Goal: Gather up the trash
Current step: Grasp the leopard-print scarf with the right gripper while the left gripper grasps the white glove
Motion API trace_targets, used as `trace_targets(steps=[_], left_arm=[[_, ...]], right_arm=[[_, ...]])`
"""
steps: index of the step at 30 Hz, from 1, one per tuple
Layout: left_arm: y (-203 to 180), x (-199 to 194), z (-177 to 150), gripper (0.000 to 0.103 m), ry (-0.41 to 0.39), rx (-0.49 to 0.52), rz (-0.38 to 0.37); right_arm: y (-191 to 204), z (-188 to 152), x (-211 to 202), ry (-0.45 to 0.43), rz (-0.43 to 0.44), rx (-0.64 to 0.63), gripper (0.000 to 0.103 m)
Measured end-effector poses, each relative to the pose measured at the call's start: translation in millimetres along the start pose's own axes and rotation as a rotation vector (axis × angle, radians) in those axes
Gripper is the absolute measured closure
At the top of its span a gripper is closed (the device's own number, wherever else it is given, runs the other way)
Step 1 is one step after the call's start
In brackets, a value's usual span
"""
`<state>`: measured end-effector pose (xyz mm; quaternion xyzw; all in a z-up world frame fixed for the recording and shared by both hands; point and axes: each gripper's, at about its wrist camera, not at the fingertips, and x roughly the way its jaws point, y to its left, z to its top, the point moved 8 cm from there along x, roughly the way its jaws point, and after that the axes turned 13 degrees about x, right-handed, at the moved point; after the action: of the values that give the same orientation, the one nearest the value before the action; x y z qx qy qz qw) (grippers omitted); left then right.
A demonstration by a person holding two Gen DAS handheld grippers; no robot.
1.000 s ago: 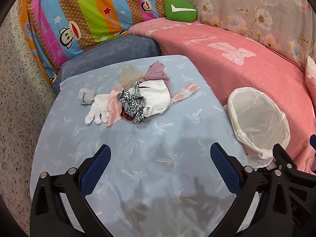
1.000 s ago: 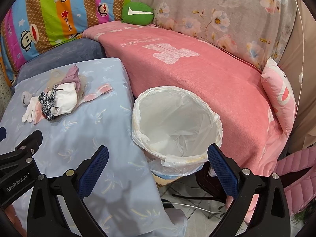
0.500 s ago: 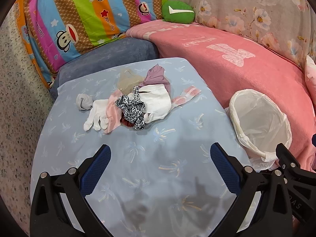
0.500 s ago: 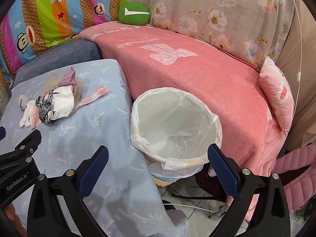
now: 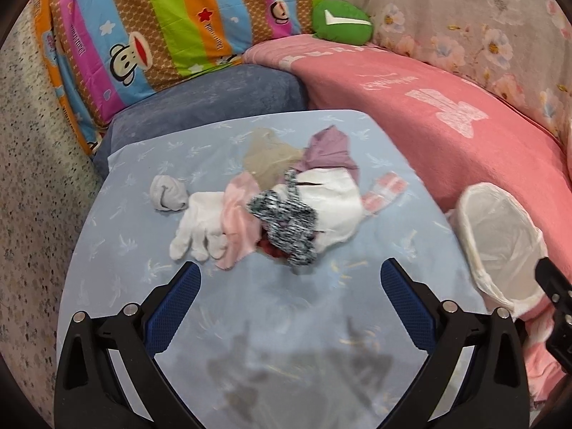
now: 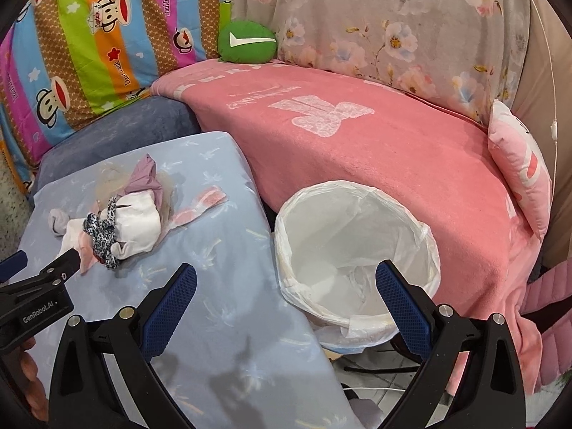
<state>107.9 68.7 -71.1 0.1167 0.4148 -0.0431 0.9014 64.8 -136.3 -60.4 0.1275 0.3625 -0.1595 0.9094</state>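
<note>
Approaching tangled cloth-scrap pile [image 5: 282,211], spread left tool [image 5: 287,279] risks snagging several; right tool [image 6: 286,279] gapes empty.

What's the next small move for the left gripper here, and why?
Probably ease the left gripper forward and down onto the near edge of the rag pile, likely the leopard-print piece. Its jaws stand wide open and empty just short of the pile, nothing is grasped, and the lined bin beside the table looks empty under the open right gripper.
</note>
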Motion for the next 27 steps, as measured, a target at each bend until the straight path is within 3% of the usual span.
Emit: trace_targets(steps=[10,16,23,27], left_arm=[[76,48,1,0.007,0.01,-0.068,0.028],[106,85,-10,0.007,0.061,-0.099,0.026],[111,114,-13,0.007,0.075,-0.131,-0.032],[109,129,-16,0.007,0.087,-0.147,-0.07]], right_arm=[[73,1,35,0.039,0.119,-0.015,0.006],[120,-4,68,0.087,0.181,-0.031,0.006],[176,-21,96,0.144,0.254,-0.073,0.006],[204,-35,105,0.185,0.296,-0.106,0.02]])
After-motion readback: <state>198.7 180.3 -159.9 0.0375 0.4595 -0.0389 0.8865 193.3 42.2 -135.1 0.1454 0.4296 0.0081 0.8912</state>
